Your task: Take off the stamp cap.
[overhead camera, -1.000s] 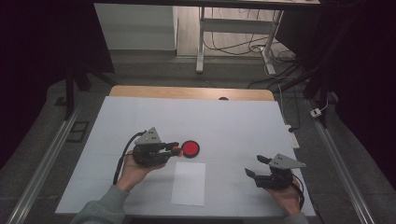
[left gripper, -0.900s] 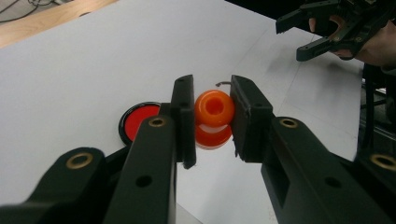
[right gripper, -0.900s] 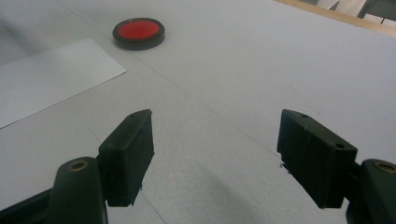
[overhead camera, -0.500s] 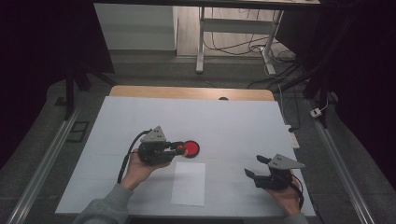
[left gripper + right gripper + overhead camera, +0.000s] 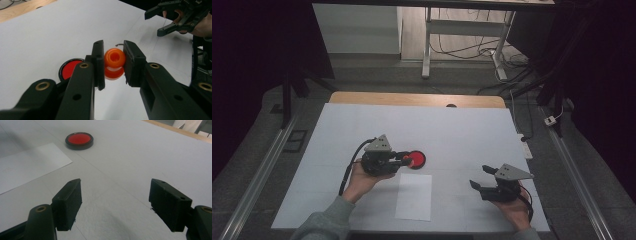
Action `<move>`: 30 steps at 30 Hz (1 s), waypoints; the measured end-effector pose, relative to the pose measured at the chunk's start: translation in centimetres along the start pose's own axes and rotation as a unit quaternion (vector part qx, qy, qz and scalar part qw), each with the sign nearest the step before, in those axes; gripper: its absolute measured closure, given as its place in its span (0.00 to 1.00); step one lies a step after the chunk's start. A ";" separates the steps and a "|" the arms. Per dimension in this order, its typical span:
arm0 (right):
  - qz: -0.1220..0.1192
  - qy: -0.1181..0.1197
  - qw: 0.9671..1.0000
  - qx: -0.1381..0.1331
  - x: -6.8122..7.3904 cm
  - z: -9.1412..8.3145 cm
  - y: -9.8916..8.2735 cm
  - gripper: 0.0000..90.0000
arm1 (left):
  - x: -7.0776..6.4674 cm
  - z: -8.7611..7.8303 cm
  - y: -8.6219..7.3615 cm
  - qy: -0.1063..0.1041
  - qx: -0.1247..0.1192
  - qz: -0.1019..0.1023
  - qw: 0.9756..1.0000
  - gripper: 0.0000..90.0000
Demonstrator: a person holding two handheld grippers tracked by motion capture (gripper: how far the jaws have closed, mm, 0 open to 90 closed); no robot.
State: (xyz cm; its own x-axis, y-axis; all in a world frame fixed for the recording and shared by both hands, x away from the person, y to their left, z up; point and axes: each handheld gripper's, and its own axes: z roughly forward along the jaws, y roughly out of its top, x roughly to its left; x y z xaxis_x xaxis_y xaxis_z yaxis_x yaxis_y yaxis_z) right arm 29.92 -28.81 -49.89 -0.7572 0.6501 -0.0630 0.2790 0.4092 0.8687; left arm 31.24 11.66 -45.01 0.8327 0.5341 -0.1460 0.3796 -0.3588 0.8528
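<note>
My left gripper (image 5: pixel 113 53) is shut on a small orange knob-shaped piece (image 5: pixel 114 61), rounded on top with a wider ring below it. In the high view the left gripper (image 5: pixel 403 161) holds that piece just over the left edge of a round red pad in a black case (image 5: pixel 416 159). The pad (image 5: pixel 71 70) lies low and to the left of the jaws. My right gripper (image 5: pixel 115 195) is open over bare table, with nothing between its fingers. It rests at the front right (image 5: pixel 477 178), and the left gripper view shows it far off (image 5: pixel 172 16).
A white paper sheet (image 5: pixel 414 197) lies near the front edge between the two hands, just below the pad; in the right gripper view the sheet (image 5: pixel 27 165) is at the left and the pad (image 5: pixel 79 140) farther off. White board (image 5: pixel 462 130) covers the table; a wooden strip (image 5: pixel 362 97) edges the far side.
The left gripper has edged slightly to the right, toward the red pad, still holding the orange piece. The right gripper has stayed put.
</note>
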 end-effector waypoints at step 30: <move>-0.011 0.033 0.999 -0.016 2.3 2.7 3.1 0.32 | 0.2 0.2 0.1 0.003 0.005 0.005 1.000 0.80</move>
State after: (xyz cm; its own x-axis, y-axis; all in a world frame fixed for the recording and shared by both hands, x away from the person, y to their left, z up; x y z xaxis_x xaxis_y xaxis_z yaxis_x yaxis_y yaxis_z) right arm 30.68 -24.29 -48.65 -0.8002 0.5976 -0.0505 0.2441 0.4015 0.8828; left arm 31.51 11.53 -45.07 0.8335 0.5359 -0.1345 0.3761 -0.3719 0.8487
